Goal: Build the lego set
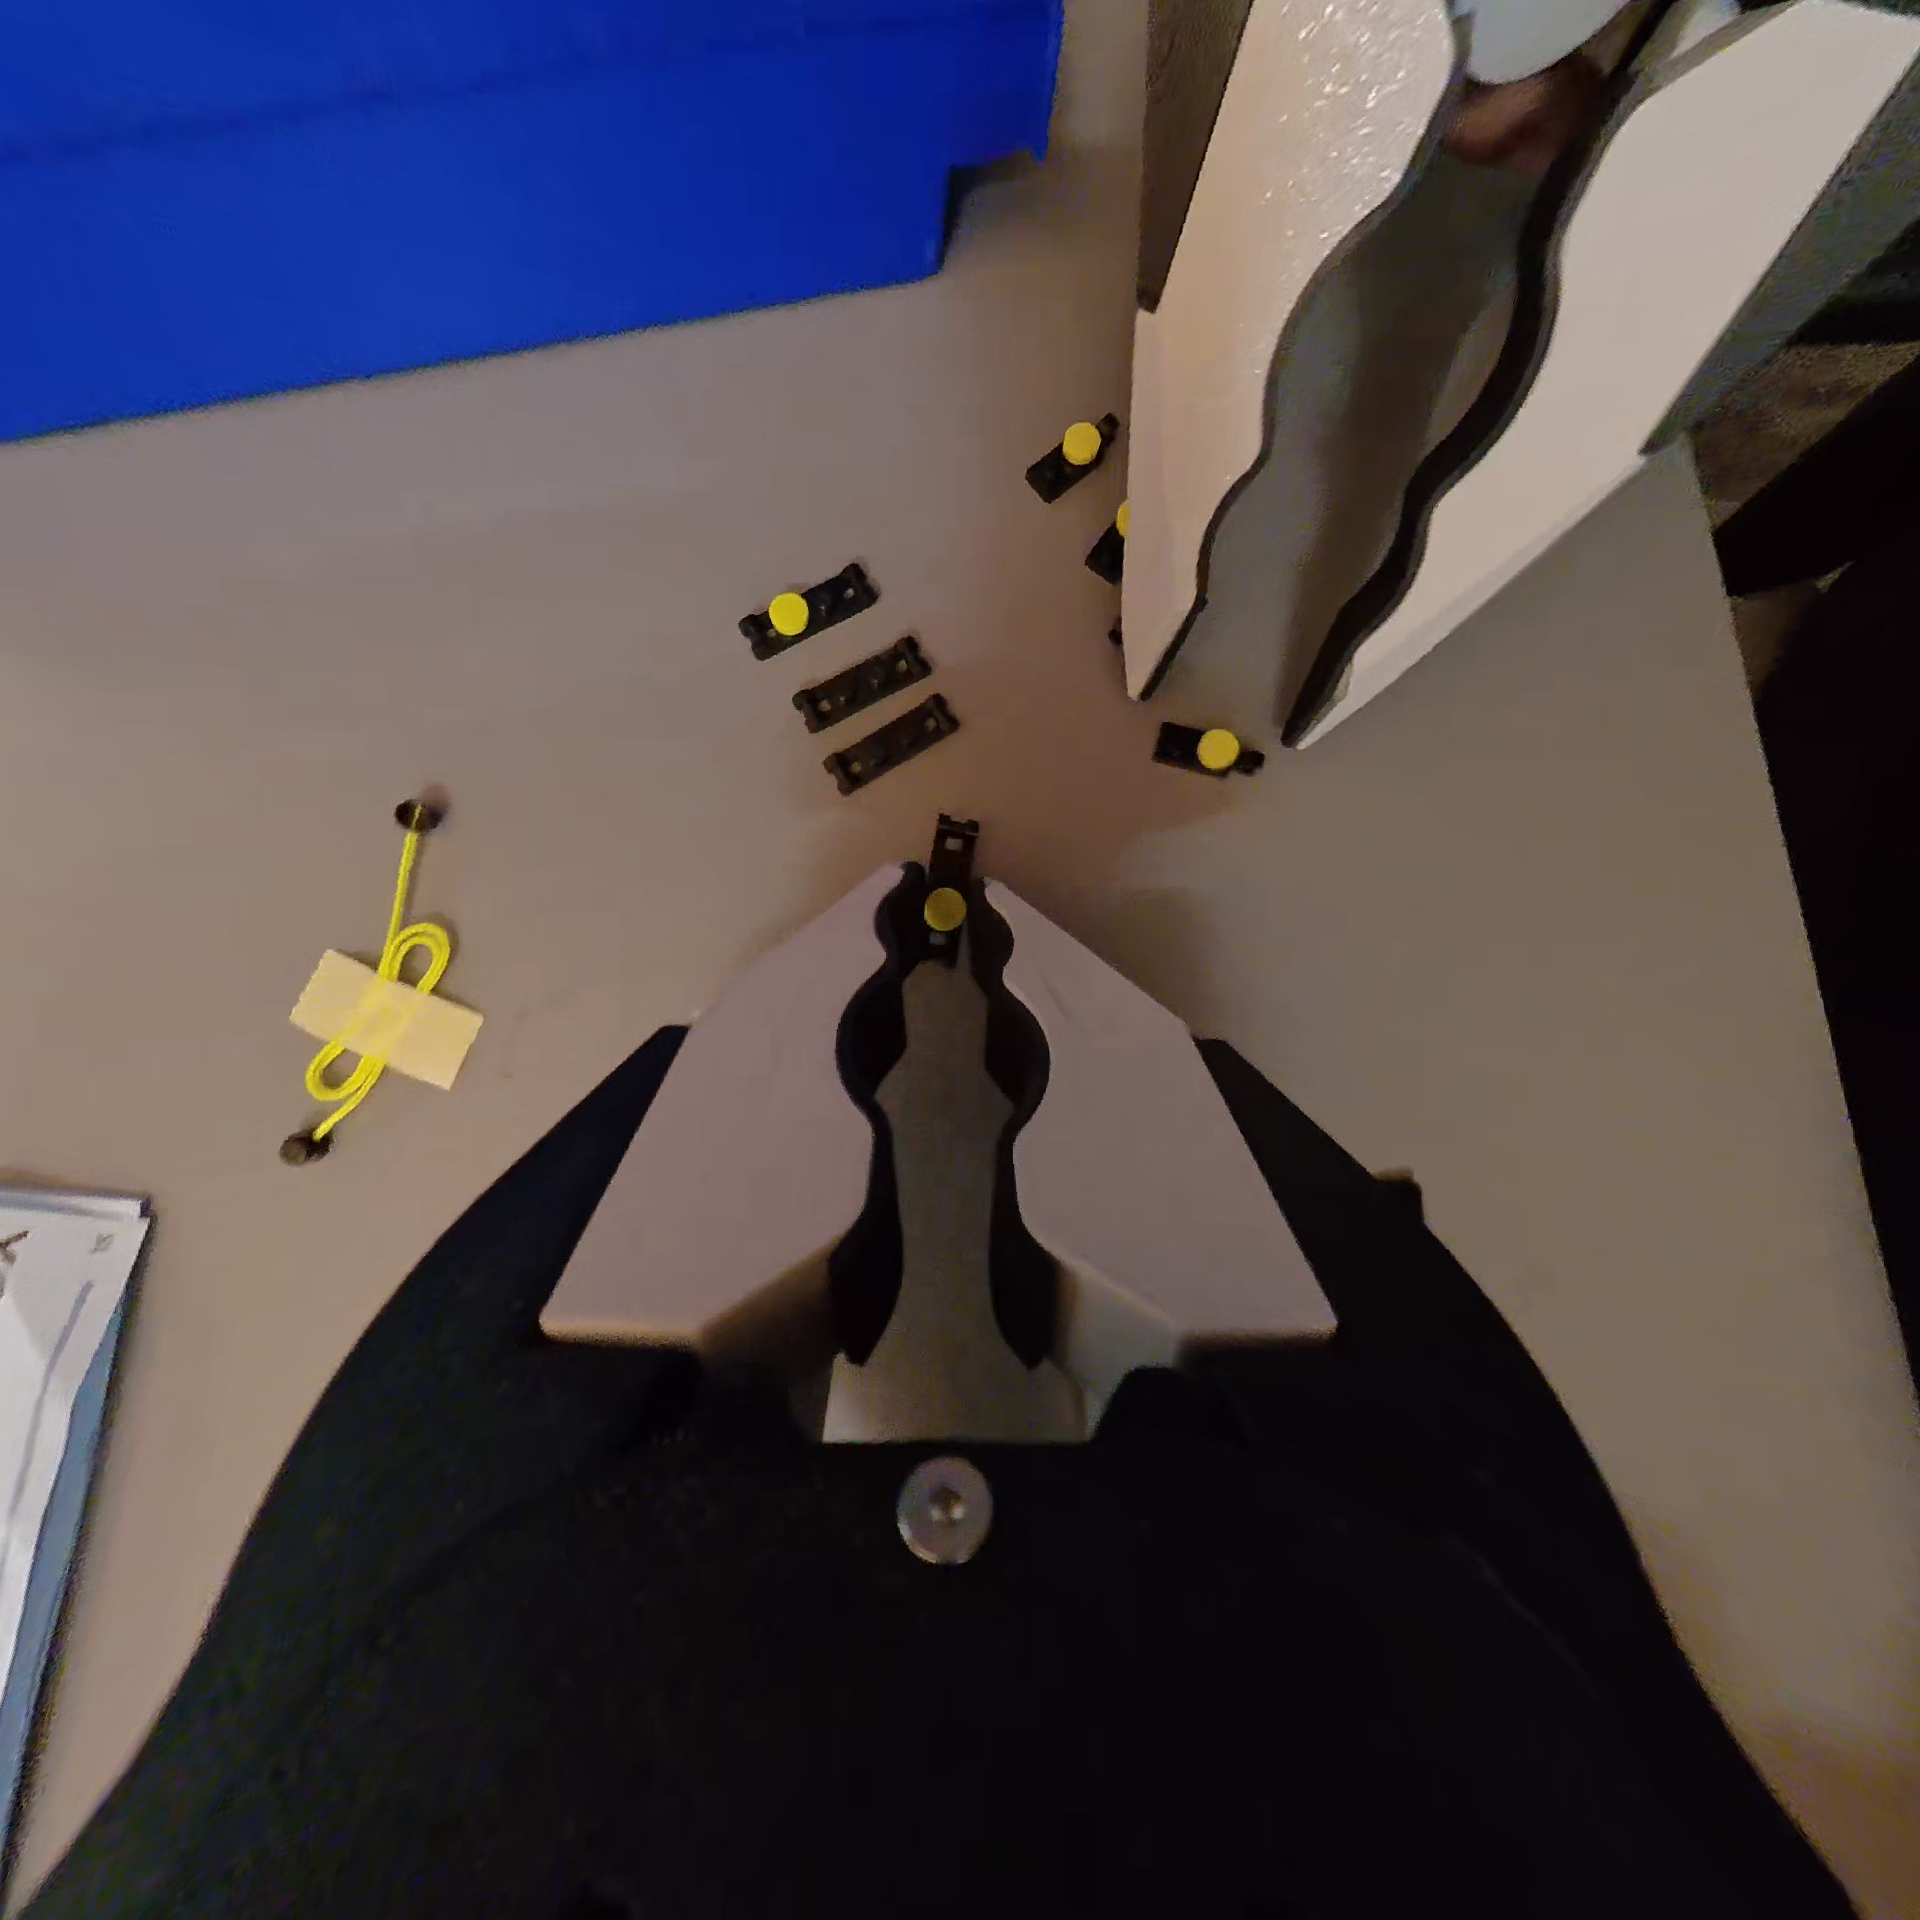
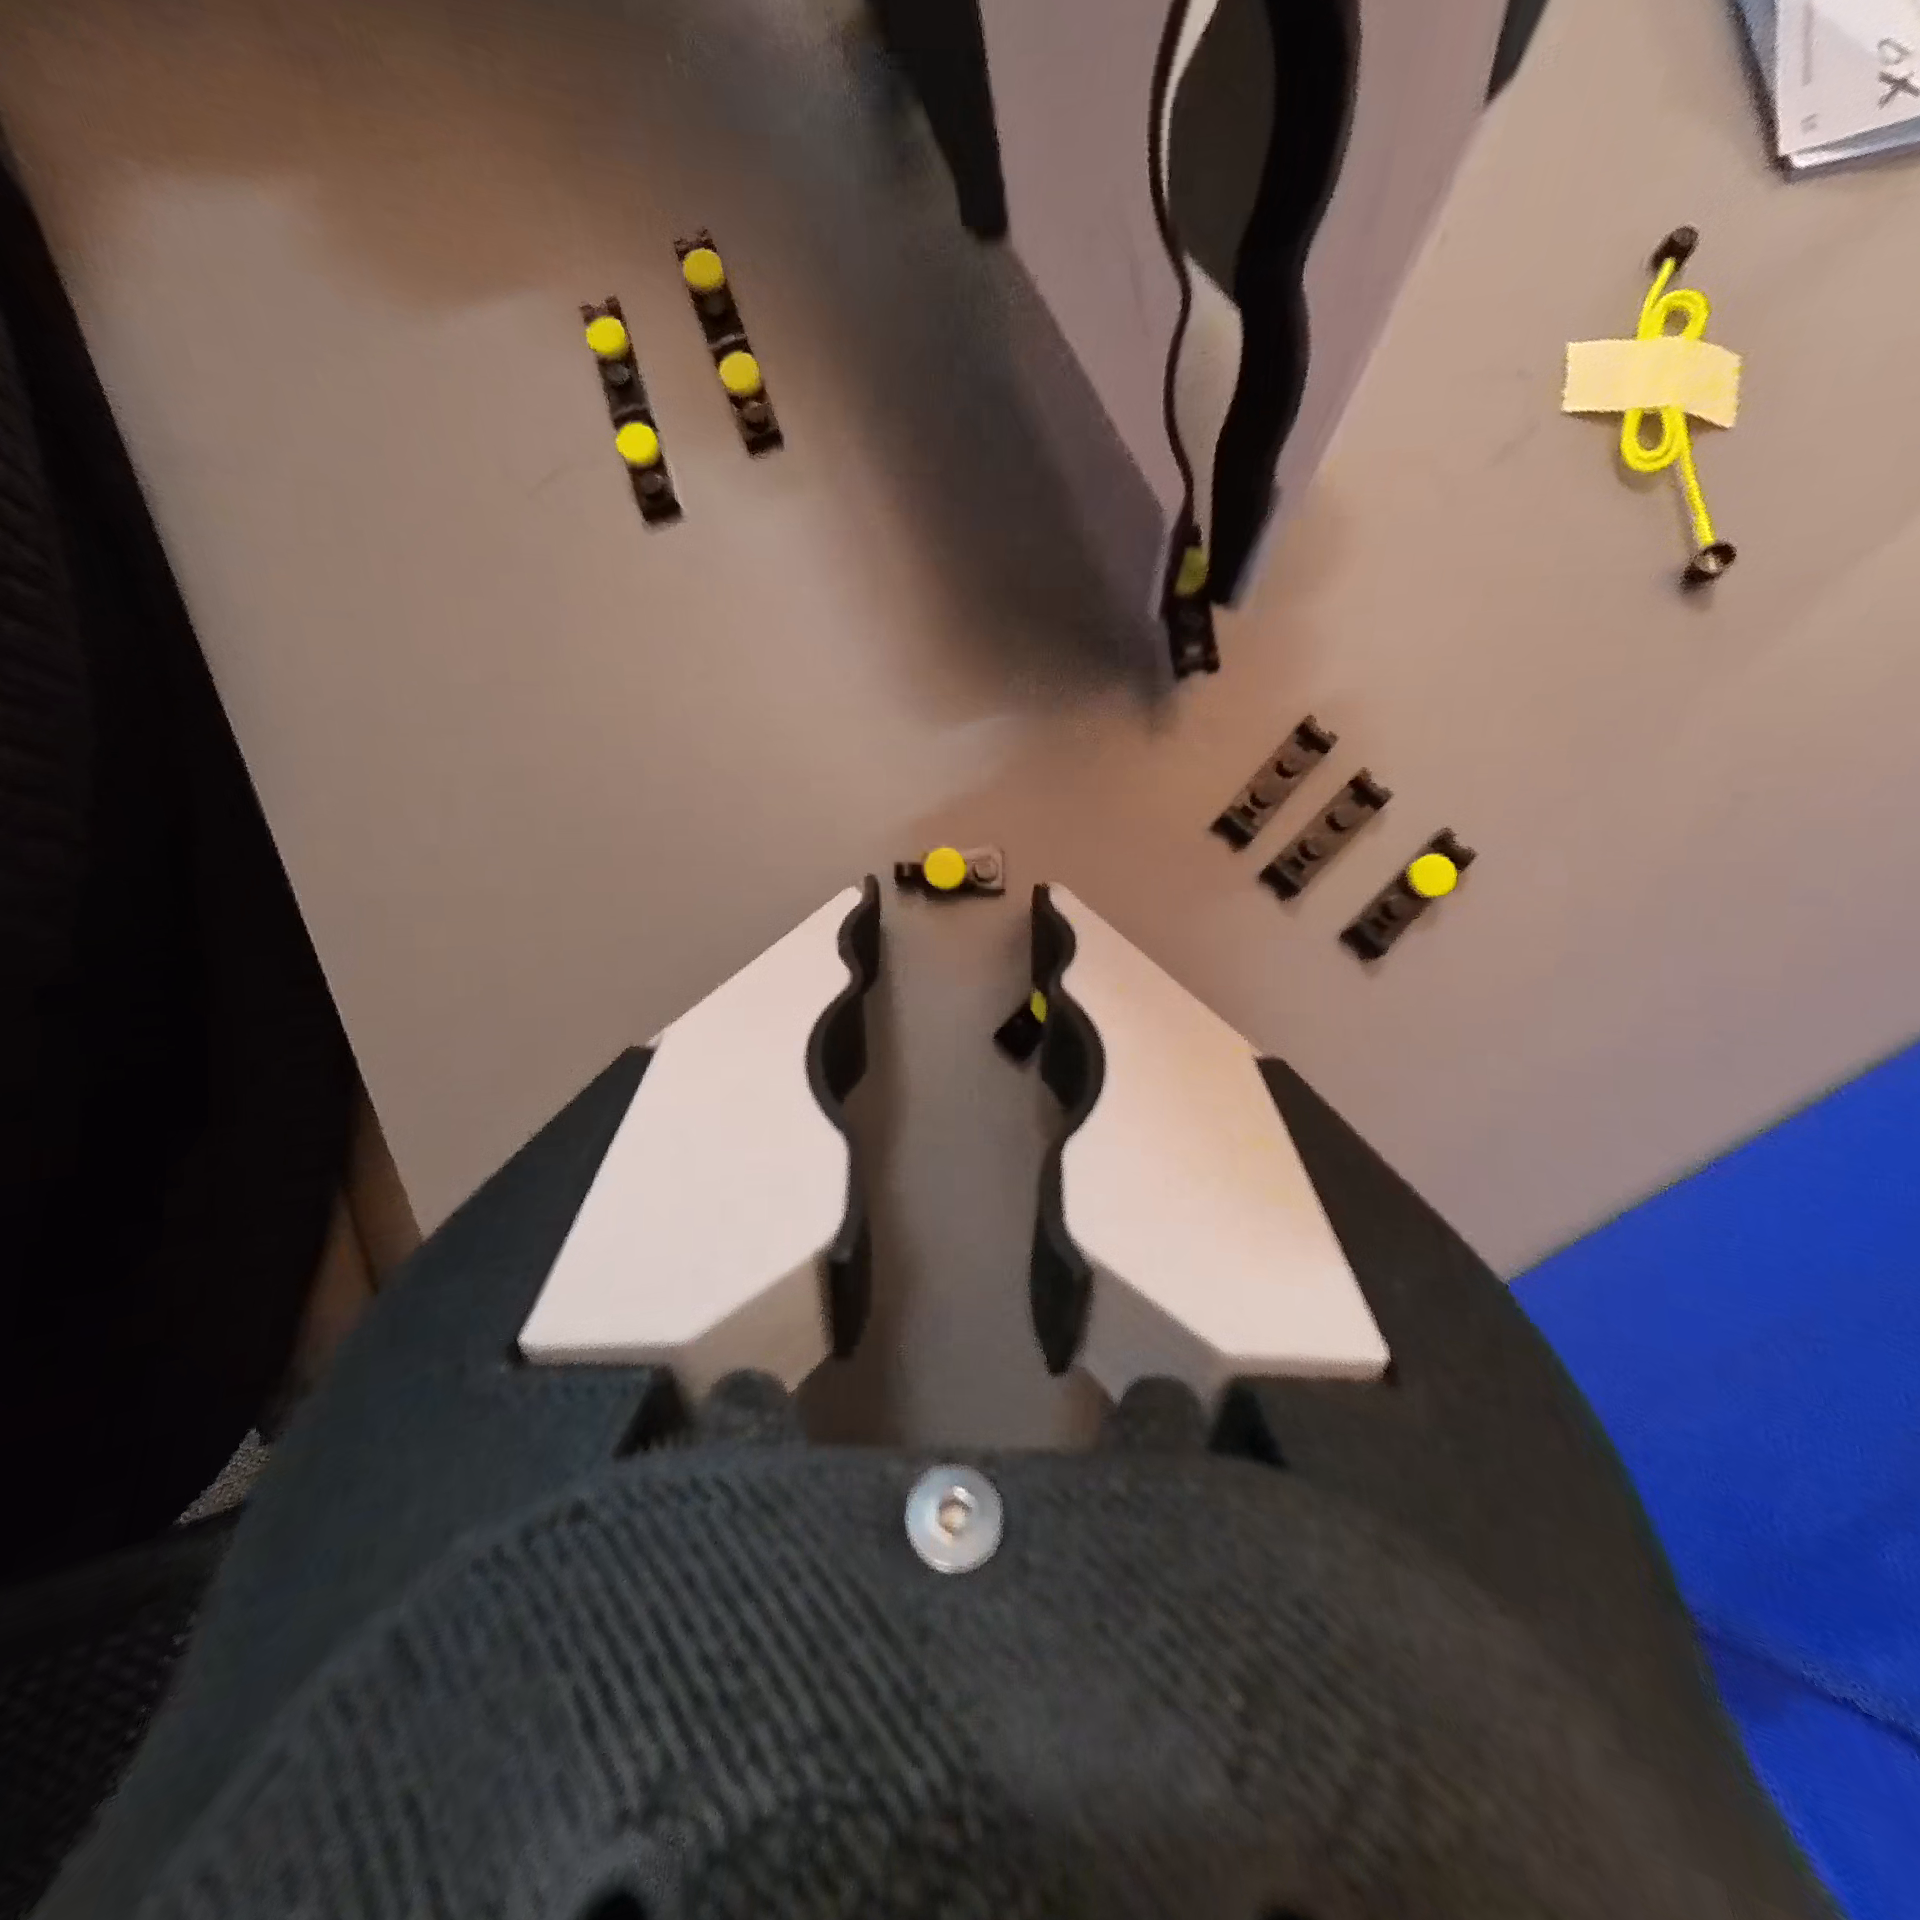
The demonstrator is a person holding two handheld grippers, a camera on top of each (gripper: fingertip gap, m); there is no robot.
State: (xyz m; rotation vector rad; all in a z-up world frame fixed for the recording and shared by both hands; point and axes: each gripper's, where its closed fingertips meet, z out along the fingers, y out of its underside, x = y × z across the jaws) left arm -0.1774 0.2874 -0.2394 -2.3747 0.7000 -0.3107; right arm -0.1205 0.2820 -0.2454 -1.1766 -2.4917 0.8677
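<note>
My left gripper is shut on a small black lego plate with a yellow round stud, held just above the tan table; it also shows in the right wrist view. My right gripper is open, its tips just short of another black plate with a yellow stud lying on the table. It shows from the left wrist view too. A small black and yellow piece lies partly hidden by its right finger. Two bare black plates and a studded one lie between the grippers.
Two longer black plates with two yellow studs each lie to the left in the right wrist view. A taped yellow string, a paper booklet and a blue bin sit around. The table's edge drops into dark. Tip to tip, the grippers are about 6 cm apart.
</note>
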